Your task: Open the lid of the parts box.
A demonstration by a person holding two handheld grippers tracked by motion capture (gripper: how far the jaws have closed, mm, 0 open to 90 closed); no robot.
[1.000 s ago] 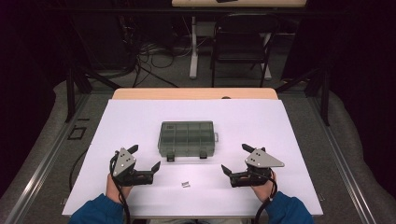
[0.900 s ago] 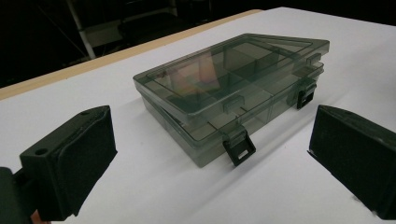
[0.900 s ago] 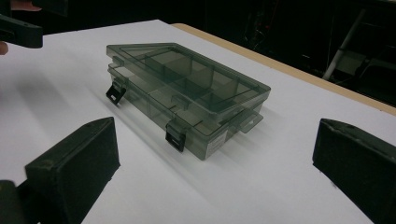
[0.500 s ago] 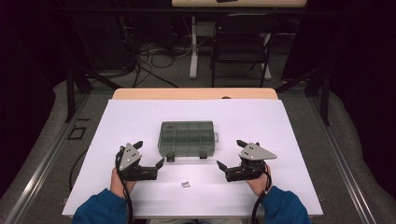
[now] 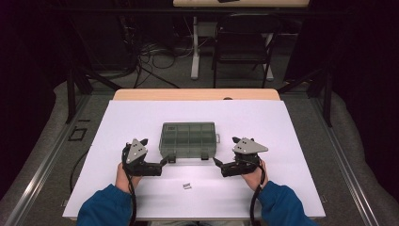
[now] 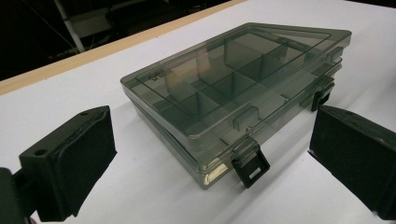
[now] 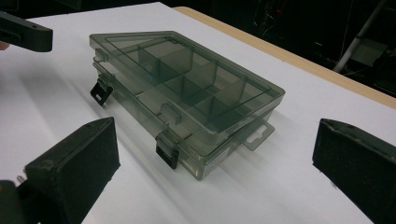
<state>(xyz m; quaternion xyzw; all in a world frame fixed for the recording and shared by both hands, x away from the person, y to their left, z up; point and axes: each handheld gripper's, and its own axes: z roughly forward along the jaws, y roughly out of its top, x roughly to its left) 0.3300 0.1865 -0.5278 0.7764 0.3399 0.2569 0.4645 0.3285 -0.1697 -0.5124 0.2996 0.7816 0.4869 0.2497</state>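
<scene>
Smoky plastic box [image 5: 189, 140] between grippers

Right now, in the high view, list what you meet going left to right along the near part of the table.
left gripper → small part on the white sheet → right gripper

No text, brand or number can be read. The lid of the plastic box [image 6: 233, 88] bears a small raised marking near its back left corner in the left gripper view, too faint to make out. On the table [image 5: 282, 122], just in front of the box, lies a small dark item [image 5: 187, 186] too tiny to read.
</scene>
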